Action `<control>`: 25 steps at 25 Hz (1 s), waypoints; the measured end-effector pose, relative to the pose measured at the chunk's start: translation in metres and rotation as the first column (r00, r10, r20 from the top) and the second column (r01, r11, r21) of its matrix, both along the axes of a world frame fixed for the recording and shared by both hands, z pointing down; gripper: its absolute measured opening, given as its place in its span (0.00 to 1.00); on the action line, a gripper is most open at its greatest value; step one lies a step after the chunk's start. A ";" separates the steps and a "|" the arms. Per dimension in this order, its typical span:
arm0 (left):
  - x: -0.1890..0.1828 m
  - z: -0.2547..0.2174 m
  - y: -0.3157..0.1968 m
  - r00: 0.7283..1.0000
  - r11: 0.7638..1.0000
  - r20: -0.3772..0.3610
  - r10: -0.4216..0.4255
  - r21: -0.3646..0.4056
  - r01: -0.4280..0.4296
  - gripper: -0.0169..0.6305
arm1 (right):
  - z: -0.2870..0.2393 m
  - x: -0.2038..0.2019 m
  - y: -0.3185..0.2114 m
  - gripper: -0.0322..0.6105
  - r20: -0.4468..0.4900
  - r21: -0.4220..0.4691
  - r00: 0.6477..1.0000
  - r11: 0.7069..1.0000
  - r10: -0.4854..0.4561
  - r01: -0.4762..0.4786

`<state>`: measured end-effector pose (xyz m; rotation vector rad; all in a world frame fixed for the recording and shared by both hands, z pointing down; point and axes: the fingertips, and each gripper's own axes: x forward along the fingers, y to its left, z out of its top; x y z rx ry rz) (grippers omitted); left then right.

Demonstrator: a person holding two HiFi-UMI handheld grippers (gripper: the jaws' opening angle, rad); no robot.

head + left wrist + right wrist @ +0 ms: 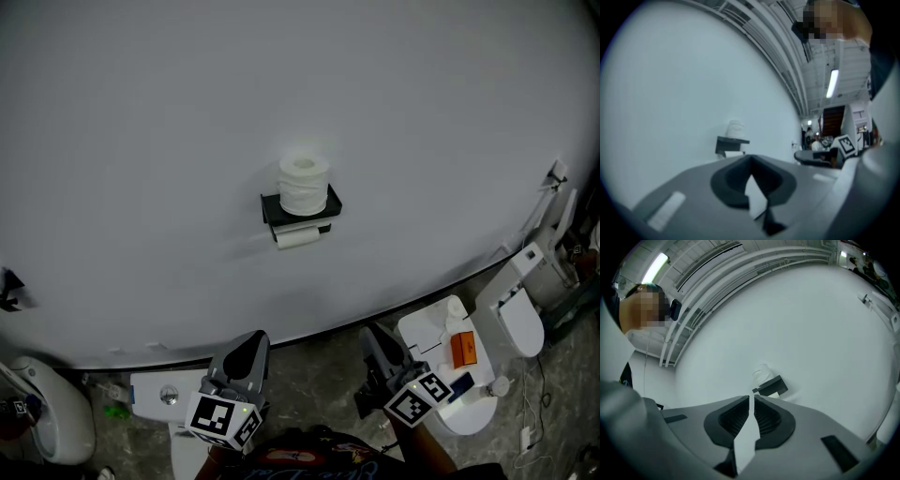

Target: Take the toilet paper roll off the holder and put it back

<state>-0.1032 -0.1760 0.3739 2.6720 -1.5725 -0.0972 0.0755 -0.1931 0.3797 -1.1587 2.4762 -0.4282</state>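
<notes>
Left gripper (pixel 251 342) and right gripper (pixel 373 335), jaws together and empty, face the holder (pixel 271 207) from well apart; jaws should open before nearing the toilet paper roll (pixel 298 238) beneath its shelf.

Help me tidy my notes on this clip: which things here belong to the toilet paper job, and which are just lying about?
Job in hand: holder on the wall; upright roll on top of it; lower roll under it; left hand-held gripper; right hand-held gripper.
Lying about: white toilet; orange item; green thing on the floor.
</notes>
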 end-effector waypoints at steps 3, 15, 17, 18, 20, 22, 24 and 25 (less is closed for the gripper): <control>0.004 -0.002 -0.008 1.000 1.000 -0.007 0.004 0.013 -0.004 0.02 | -0.019 -0.006 -0.023 0.08 -0.123 0.085 0.990 0.993 -0.072 0.082; -0.011 -0.001 -0.029 0.999 0.999 -0.027 -0.044 0.000 0.044 0.02 | -0.147 -0.058 -0.157 0.25 -0.557 0.257 0.805 0.879 -0.205 0.402; -0.017 0.000 -0.032 0.998 0.998 -0.025 -0.064 -0.005 0.064 0.02 | -0.153 -0.073 -0.177 0.27 -0.631 0.205 0.737 0.864 -0.242 0.460; -0.020 0.001 -0.032 0.997 0.997 -0.024 -0.072 -0.007 0.072 0.02 | -0.155 -0.080 -0.186 0.29 -0.664 0.168 0.700 0.858 -0.265 0.485; -0.024 0.002 -0.033 0.996 0.996 -0.026 -0.086 -0.010 0.085 0.02 | -0.157 -0.095 -0.204 0.31 -0.723 0.108 0.626 0.847 -0.293 0.521; -0.029 0.005 -0.033 0.994 0.995 -0.034 -0.103 -0.017 0.102 0.02 | -0.159 -0.108 -0.219 0.33 -0.778 0.064 0.554 0.840 -0.297 0.539; -0.035 0.008 -0.034 0.991 0.992 -0.038 -0.126 -0.029 0.125 0.02 | -0.158 -0.121 -0.227 0.33 -0.808 -0.001 0.487 0.828 -0.331 0.561; -0.040 0.010 -0.034 0.989 0.990 -0.040 -0.139 -0.035 0.138 0.02 | -0.155 -0.127 -0.228 0.33 -0.819 -0.042 0.449 0.817 -0.358 0.575</control>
